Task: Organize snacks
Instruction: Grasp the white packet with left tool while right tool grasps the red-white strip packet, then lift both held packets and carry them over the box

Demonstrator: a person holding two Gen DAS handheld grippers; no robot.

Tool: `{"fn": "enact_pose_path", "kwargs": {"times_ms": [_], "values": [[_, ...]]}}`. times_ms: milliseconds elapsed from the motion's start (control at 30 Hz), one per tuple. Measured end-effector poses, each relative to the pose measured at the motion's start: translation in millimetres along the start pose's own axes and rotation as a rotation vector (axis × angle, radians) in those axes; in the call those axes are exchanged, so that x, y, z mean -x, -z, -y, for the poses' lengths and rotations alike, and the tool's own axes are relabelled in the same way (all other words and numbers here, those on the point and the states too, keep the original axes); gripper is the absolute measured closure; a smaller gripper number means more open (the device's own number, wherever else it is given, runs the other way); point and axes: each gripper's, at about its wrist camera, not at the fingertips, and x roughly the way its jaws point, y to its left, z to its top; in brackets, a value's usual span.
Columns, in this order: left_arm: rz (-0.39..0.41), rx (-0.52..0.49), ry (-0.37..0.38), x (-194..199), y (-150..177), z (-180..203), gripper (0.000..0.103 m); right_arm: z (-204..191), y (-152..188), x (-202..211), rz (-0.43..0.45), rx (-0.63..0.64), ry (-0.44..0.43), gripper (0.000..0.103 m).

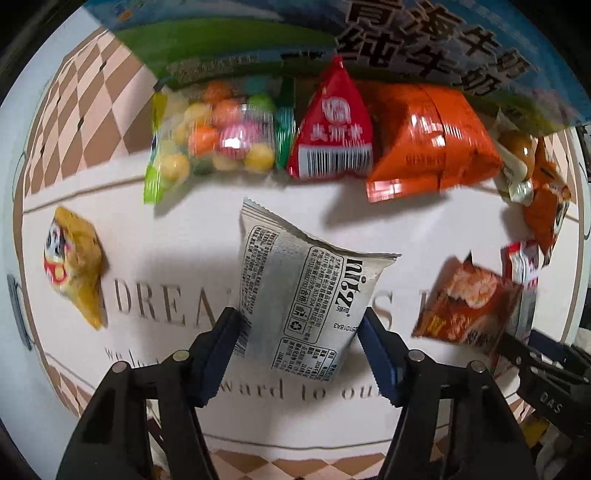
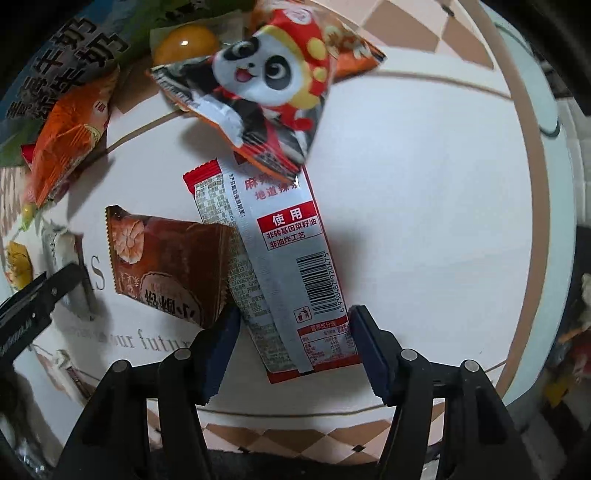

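My left gripper is open, its jaws on either side of a grey-white snack packet that lies on the tablecloth. My right gripper is open around the near end of a long red-and-silver packet. A brown shrimp-print packet lies just left of it and also shows in the left wrist view. A panda-print packet overlaps the long packet's far end.
Along the far side lie a bag of coloured candy balls, a red triangular packet, an orange packet and a blue-green milk carton box. A yellow panda packet lies at left. The table edge runs at right.
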Motion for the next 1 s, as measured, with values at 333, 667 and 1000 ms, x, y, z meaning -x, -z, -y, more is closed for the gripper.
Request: {"fn": "enact_pose_path", "kwargs": {"times_ms": [333, 667, 1000], "values": [[-0.084, -0.045, -0.052, -18, 57, 19, 0.042, 1, 42, -8, -0.155, -0.044, -0.135, 0.039], [-0.108, -0.091, -0.113, -41, 42, 41, 0.037, -21, 23, 10, -0.09, 0.025, -0.039, 0.035], [-0.063, -0.086, -0.124, -28, 44, 45, 0.045, -79, 38, 22, -0.035, 0.087, 0.06, 0.05]]}}
